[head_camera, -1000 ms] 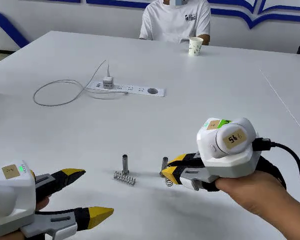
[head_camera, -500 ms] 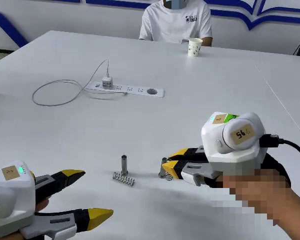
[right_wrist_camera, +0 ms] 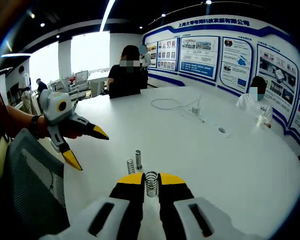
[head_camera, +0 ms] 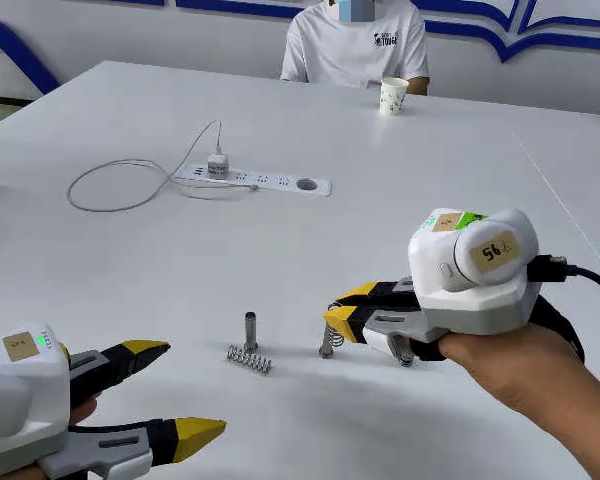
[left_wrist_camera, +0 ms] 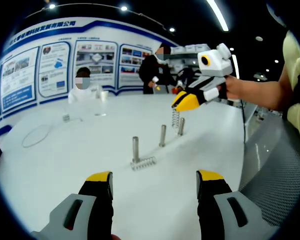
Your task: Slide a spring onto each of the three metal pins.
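Note:
My right gripper (head_camera: 340, 308) is shut on a small steel spring (head_camera: 332, 318), which hangs on end just over the table. In the right gripper view the spring (right_wrist_camera: 151, 184) stands pinched between the yellow tips of that gripper (right_wrist_camera: 150, 176). Three upright metal pins stand in a row in the left gripper view: near (left_wrist_camera: 135, 149), middle (left_wrist_camera: 162, 135) and far (left_wrist_camera: 181, 126). The held spring (left_wrist_camera: 175, 119) hangs close beside the far two. A second spring (head_camera: 249, 358) lies flat at the foot of the near pin (head_camera: 250, 330). My left gripper (head_camera: 180, 388) is open at the bottom left, holding nothing.
A white power strip (head_camera: 255, 180) with a plugged charger and looped cable lies mid-table. A paper cup (head_camera: 392, 95) stands at the far edge before a seated person in a white shirt (head_camera: 355, 40). Bare white table surrounds the pins.
My right gripper has lifted the spring off the table surface and raised it next to a pin. The left gripper has stayed where it was.

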{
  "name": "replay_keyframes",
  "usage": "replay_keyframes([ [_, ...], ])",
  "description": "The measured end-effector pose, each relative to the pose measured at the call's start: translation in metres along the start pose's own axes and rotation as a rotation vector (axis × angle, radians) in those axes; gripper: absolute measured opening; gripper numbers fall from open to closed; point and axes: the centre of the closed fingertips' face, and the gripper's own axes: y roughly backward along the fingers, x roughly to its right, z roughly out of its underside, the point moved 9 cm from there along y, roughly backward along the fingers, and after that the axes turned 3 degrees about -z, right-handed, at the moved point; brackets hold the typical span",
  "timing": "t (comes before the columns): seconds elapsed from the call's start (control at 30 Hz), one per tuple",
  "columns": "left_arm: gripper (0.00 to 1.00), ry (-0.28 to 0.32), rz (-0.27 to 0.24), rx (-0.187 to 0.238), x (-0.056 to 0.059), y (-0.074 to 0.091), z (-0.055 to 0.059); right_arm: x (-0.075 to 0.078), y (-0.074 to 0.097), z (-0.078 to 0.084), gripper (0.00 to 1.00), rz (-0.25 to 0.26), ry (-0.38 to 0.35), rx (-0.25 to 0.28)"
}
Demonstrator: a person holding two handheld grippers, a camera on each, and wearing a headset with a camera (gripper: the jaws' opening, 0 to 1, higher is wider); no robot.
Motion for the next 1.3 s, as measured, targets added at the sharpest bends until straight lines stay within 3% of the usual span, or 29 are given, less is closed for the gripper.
replay_keyframes([
  [0.73, 0.69, 0.007, -0.005, 0.000, -0.001, 0.000, 0.002, 0.012, -0.001, -0.013, 0.12, 0.023, -0.007, 0.050],
  [1.3, 0.69, 0.017, -0.002, -0.011, -0.005, -0.002, 0.006, 0.020, -0.011, -0.007, 0.12, 0.031, -0.033, 0.055],
])
